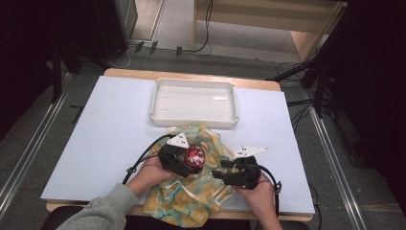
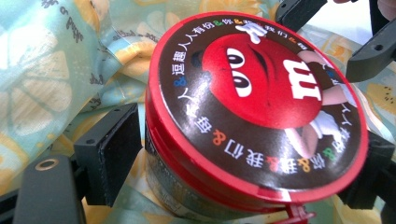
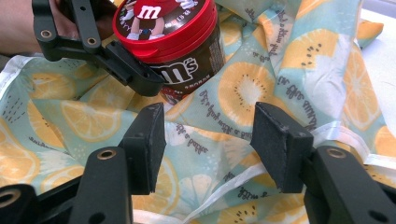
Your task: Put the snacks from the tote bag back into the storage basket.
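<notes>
A dark candy jar with a red printed lid (image 1: 194,155) (image 2: 261,102) (image 3: 173,37) sits tilted between the jaws of my left gripper (image 1: 190,163) (image 2: 240,161), which is shut on its sides. Under it lies a light green cloth bag with an orange-slice print (image 1: 191,196) (image 3: 243,84), rumpled at the table's front edge. My right gripper (image 1: 225,170) (image 3: 215,140) stands open just to the right of the jar. Its pads (image 3: 149,144) hover over the cloth with nothing clamped between them.
A shallow white tray (image 1: 154,103) stands behind the cloth at the middle back of the white table top (image 1: 110,134). Bare table lies to the left and right. Cables trail from both grippers toward the front edge.
</notes>
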Available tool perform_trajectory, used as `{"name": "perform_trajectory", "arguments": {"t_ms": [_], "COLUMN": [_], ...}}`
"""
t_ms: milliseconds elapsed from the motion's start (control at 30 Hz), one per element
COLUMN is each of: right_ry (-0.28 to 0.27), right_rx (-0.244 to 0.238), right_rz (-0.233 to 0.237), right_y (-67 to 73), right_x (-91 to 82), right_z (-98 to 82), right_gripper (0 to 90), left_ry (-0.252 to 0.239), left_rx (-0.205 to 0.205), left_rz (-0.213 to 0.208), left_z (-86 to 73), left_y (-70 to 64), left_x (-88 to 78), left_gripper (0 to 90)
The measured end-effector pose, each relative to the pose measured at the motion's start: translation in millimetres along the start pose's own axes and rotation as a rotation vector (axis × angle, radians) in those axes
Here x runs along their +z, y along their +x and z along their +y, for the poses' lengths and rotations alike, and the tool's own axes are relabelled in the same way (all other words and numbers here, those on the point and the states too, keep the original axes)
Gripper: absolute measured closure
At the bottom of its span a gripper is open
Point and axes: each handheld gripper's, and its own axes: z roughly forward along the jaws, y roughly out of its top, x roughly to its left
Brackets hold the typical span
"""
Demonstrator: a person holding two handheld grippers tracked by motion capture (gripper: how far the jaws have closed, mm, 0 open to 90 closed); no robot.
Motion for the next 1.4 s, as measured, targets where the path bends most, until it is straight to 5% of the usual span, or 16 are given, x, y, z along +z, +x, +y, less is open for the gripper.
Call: {"name": "perform_trajectory", "arguments": {"t_ms": [167, 433, 967, 1400], "right_ry": [0.003, -0.005, 0.0, 0.007], "right_rx": [0.005, 0.016, 0.015, 0.01], "right_rz": [0.0, 0.005, 0.013, 0.012], "right_y": [0.7, 0.2, 1.6, 2.2], "right_x": [0.3, 0.4, 2.4, 3.2], "right_z": [0.1, 0.6, 0.6, 0.7], "right_gripper": [45.4, 45.4, 45.0, 45.0], "left_ry": [-0.003, -0.022, -0.017, -0.015], "left_rx": [0.006, 0.052, 0.055, 0.003], "left_rz": [0.001, 0.07, 0.11, 0.104], "left_z": [-0.7, 0.0, 3.2, 10.3], "left_y": [-0.1, -4.1, -6.7, -9.0], "left_x": [2.1, -3.7, -8.3, -17.1], "left_gripper": [15.4, 21.8, 25.6, 25.6]}}
